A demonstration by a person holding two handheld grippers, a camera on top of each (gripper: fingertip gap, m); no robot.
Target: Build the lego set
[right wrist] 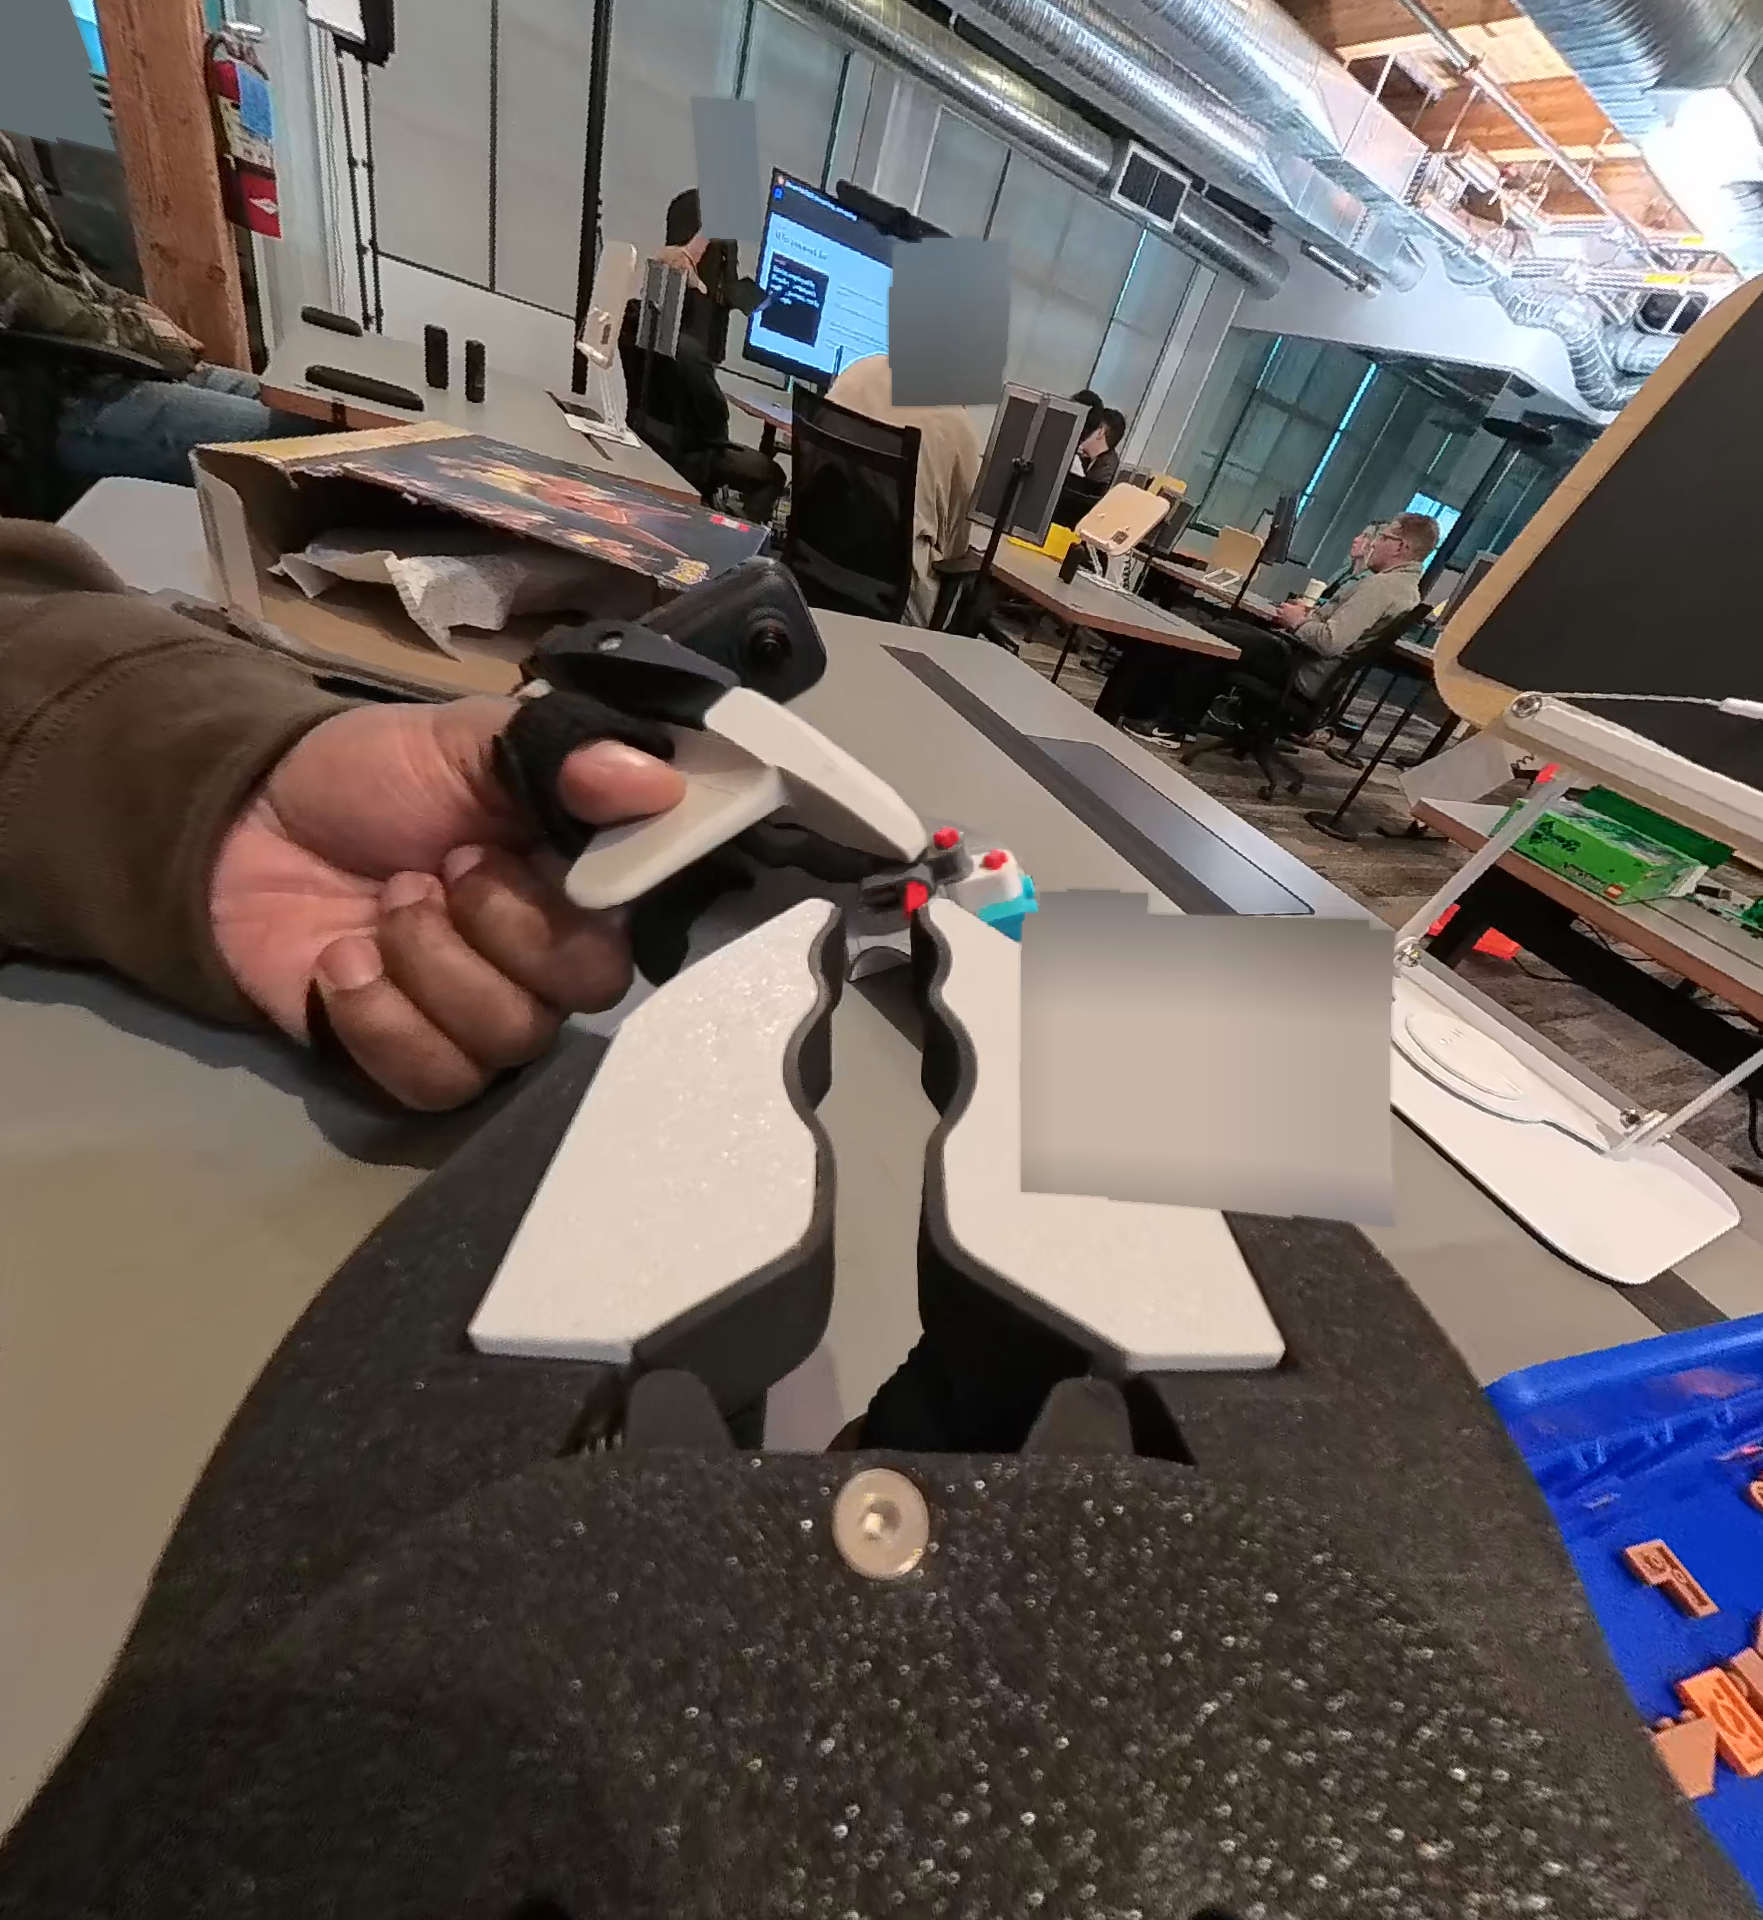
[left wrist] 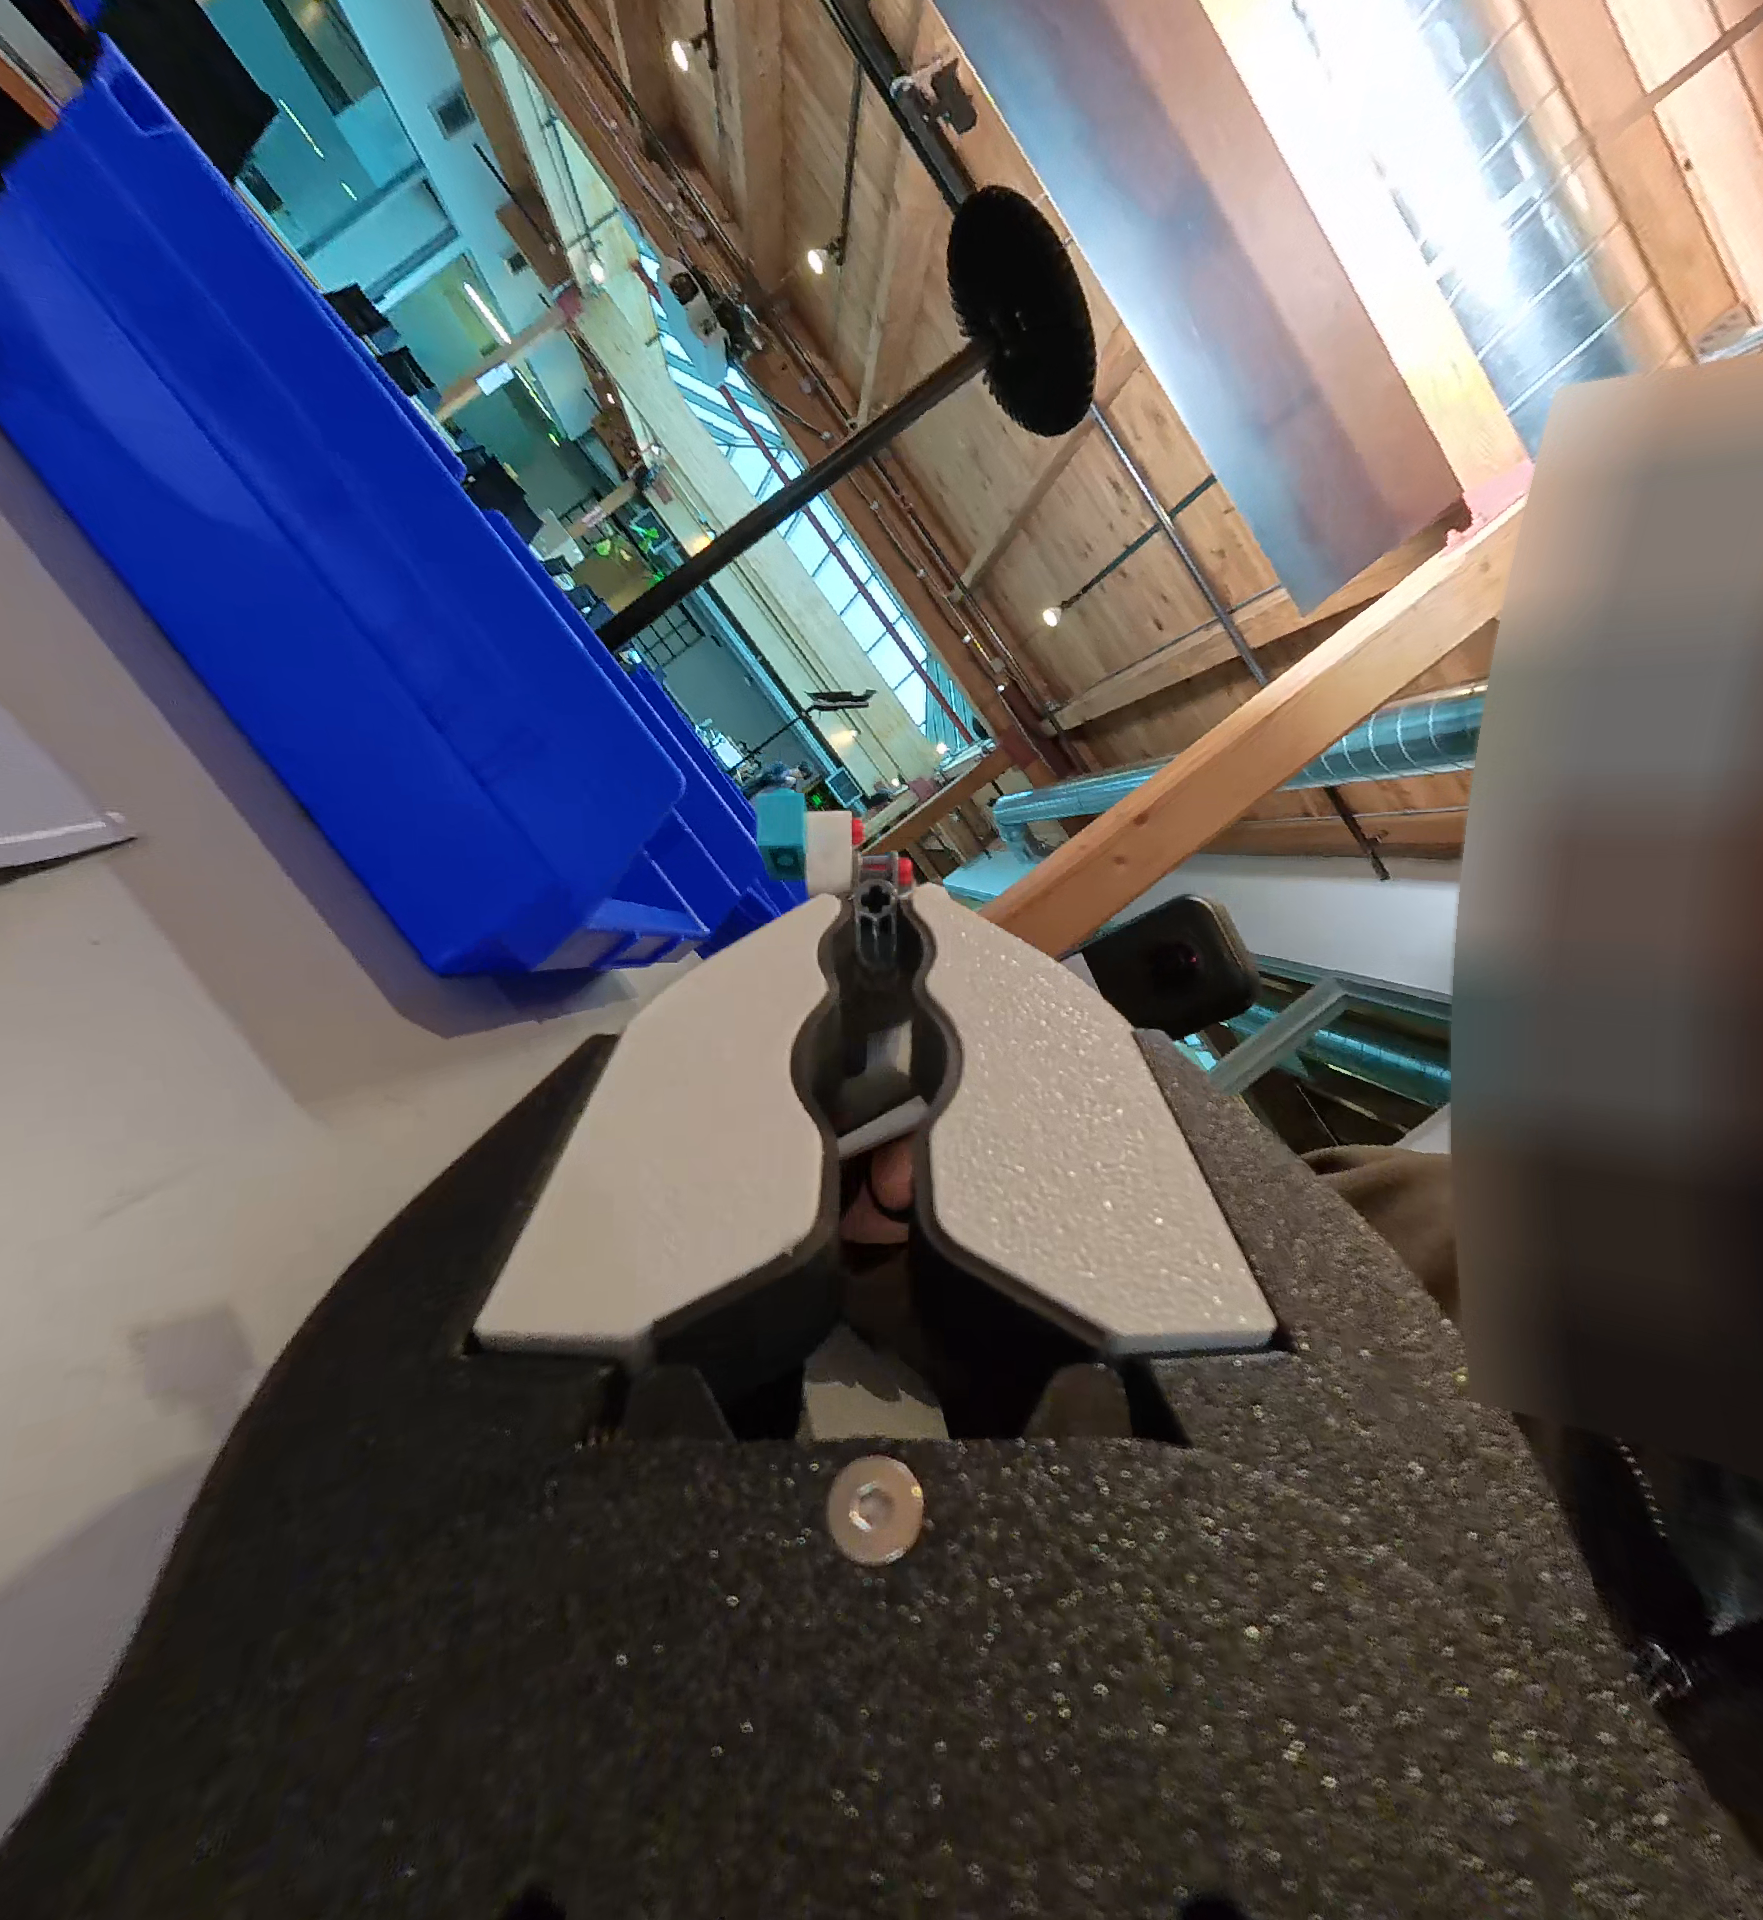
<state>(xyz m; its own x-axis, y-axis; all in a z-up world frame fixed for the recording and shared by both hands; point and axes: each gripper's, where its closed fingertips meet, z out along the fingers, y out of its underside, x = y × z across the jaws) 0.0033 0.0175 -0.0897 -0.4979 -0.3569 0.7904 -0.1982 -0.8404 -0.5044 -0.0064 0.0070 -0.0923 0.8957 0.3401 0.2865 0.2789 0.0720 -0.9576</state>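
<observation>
Left gripper point(left wrist: 878, 920): 2 broad pale-grey fingers with a grainy, speckled face and wavy black inner edges, set in a rough black foamy body with 1 shiny screw; the tips are pinched tight on the dark grey bar of the lego assembly.
Right gripper point(right wrist: 882, 914): same build, same pebbly grey plates and scalloped black lining; its tips are drawn close around the lower grey part of the same assembly, though a narrow slot stays between the fingers further back.
Lego assembly point(right wrist: 944, 878): small and knobbly, a dark grey technic-style bar with red pins, joined to 1 white block and 1 teal block; held up off the table, right where the 2 sets of tips meet, the white and teal end poking out past both.
Hand point(right wrist: 420, 894): bare, in a brown sleeve, 1 finger through a black fabric loop, curled round the left tool.
Blue bin point(left wrist: 337, 582): glossy moulded plastic, straight ribbed walls, on the table to the left of the left gripper.
Second blue bin point(right wrist: 1583, 1475): at the lower right, holding flat orange and brown pieces.
Table point(right wrist: 129, 1195): smooth matt grey.
Cardboard box point(right wrist: 420, 520): torn open, crumpled paper inside, behind the hand.
</observation>
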